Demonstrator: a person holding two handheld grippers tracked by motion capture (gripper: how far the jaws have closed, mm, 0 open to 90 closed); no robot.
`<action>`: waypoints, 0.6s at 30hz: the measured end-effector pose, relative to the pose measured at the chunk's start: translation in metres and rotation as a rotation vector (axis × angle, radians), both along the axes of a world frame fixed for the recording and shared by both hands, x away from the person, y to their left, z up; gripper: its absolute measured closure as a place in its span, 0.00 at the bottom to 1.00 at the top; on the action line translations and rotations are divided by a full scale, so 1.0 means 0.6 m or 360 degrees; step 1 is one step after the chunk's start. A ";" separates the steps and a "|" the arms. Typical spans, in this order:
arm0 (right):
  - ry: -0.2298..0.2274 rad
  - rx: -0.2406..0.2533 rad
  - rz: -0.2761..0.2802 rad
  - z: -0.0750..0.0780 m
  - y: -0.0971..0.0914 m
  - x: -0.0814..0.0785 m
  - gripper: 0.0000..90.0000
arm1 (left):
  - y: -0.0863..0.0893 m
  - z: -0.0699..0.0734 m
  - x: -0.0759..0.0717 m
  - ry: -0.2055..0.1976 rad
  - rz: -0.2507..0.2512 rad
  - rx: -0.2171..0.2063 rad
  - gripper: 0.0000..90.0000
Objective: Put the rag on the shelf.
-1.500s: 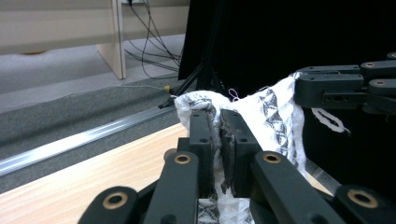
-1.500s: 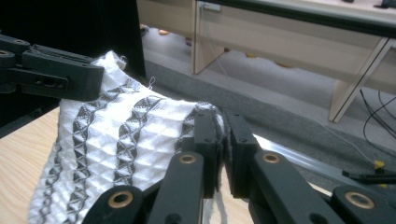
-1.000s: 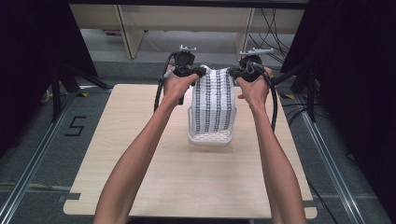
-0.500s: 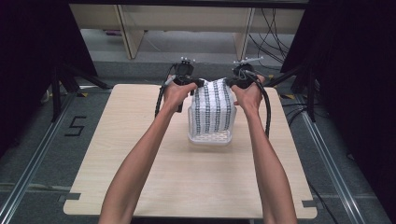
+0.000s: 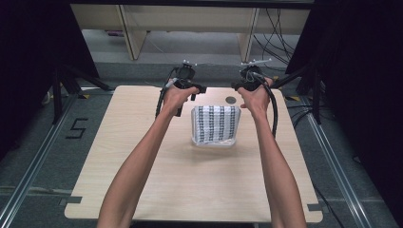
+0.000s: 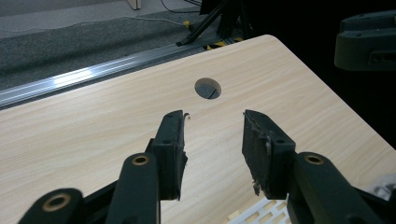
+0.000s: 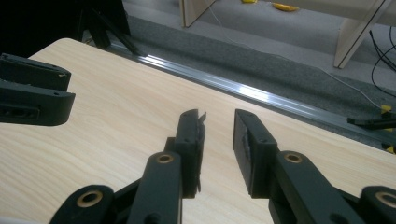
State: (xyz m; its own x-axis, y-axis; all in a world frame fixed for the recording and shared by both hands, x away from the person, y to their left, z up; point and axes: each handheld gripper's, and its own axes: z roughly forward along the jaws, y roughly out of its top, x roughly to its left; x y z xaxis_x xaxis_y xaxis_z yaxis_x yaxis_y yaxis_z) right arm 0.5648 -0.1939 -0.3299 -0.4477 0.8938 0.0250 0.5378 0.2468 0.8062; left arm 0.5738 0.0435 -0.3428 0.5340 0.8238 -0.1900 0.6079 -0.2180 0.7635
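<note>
- A white slotted basket with a black-and-white patterned cloth draped over it sat on the pale wooden bench, a little beyond the middle, between the person's two outstretched forearms.
- On the left, the left tool was held in the person's left hand near the bench's far edge, apart from the basket and up-left of it, its black cable curving down beside the wrist.
- In the left gripper view, the left tool had its jaws spread with bare bench between them, gripping nothing; a round hole in the bench lay just beyond the jaw tips, and a corner of the white basket showed at the bottom edge.
- At the centre, the cloth covered the basket's top and front, hanging over its near wall.
- On the right, the right tool was held in the right hand near the far edge, beside the hole, apart from the basket.
- In the right gripper view, the right tool also had its jaws parted over bare bench, empty, with the other tool at the left edge of that view.
</note>
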 end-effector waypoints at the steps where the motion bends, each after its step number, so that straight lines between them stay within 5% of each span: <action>1: -0.0010 -0.0010 0.0017 0.001 -0.002 0.000 0.80 | 0.000 0.001 -0.001 -0.0003 -0.0002 0.0003 0.65; 18: -0.0034 0.0033 0.0049 0.024 -0.015 -0.024 0.74 | 0.021 0.016 -0.029 -0.0039 -0.0039 -0.0003 0.62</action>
State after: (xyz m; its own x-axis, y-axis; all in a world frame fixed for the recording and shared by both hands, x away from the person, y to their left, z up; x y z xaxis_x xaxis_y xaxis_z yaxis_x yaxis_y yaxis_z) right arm 0.5501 -0.2028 -0.3157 -0.4757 0.8789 0.0336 0.5129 0.2462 0.8224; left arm 0.5566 0.0561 -0.3330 0.5585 0.8102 -0.1781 0.5835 -0.2312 0.7785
